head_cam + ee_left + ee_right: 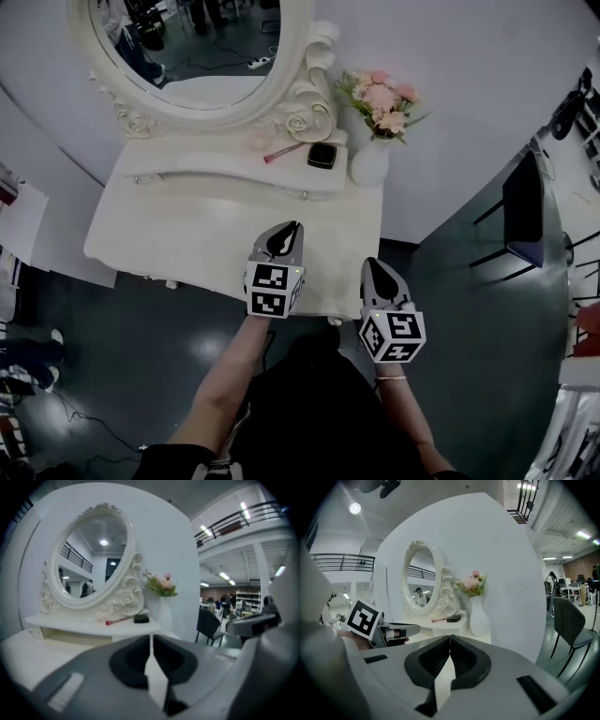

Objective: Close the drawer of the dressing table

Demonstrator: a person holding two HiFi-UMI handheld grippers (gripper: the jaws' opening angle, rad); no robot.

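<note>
Standing against a curved white wall, one white dressing table (187,234) carries an ornate oval mirror (199,42) on its raised back shelf; the drawer cannot be told apart from above, and no part of it juts past the table's near edge. Left gripper (294,228) hangs over the tabletop near that edge, jaws closed to a hairline at the tips and empty, with the right gripper (374,266) just beside it over the table's right corner, jaws together and empty. On the shelf, right of the mirror: white vase (368,164) of pink flowers (380,97), black case (322,155), red stick (281,152).
</note>
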